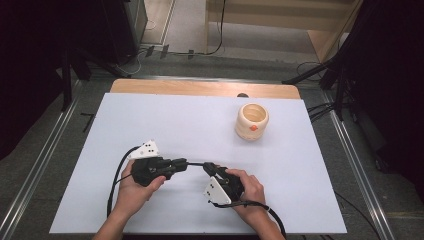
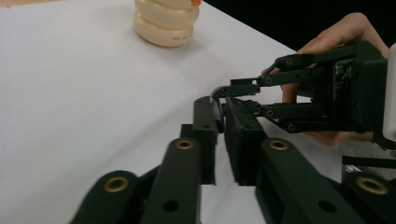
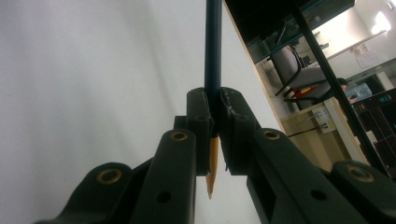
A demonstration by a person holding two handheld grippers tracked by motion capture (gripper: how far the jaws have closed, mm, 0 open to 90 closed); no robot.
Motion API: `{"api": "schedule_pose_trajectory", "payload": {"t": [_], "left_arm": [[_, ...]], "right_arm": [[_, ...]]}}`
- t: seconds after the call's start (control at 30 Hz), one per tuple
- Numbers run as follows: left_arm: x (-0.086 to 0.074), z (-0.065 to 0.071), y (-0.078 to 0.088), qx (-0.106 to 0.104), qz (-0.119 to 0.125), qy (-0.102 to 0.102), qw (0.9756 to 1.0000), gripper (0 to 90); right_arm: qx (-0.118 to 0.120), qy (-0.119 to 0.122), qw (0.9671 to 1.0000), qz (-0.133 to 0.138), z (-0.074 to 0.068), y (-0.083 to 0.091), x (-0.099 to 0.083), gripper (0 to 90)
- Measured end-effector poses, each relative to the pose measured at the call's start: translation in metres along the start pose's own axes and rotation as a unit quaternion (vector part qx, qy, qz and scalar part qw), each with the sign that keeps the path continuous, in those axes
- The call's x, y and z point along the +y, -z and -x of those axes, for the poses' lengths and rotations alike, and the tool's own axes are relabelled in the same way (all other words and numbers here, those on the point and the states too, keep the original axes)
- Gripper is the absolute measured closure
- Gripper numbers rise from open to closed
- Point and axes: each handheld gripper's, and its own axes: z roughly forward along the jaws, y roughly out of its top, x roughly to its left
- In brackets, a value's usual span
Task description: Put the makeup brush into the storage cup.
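over the white table [image 1: 150, 125], with the ribbed cream pot [image 1: 251, 121] well apart at the far right, both tongs pinch one dark pencil [image 3: 213, 70] between them, so the left gripper [image 2: 219, 116] should let go before the right gripper [image 3: 213, 100] pulls.

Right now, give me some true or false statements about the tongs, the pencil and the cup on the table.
1. The right tongs are shut on a dark blue pencil. True.
2. The cream ribbed cup lies tipped on its side. False: it stands upright, mouth up.
3. The left tongs meet the pencil's other end. True.
4. The cup sits between the two hands. False: it stands farther back on the white table, apart from both.
5. The sharpened wooden tip points toward the right tongs' camera. True.
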Motion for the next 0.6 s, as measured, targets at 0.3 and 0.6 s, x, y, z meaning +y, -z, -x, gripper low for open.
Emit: {"api": "schedule_pose_trajectory", "payload": {"t": [0.3,0.6], "left_arm": [[0.000,-0.002,0.002,0.013,0.002,-0.006,0.9999,86.3],[0.000,-0.002,0.011,0.039,0.041,-0.016,0.9983,86.3]], "right_arm": [[0.021,-0.070,0.9973,0.003,0.001,-0.004,0.001,53.7],[0.045,-0.216,0.9745,0.039,0.013,0.001,-0.001,46.1]]}}
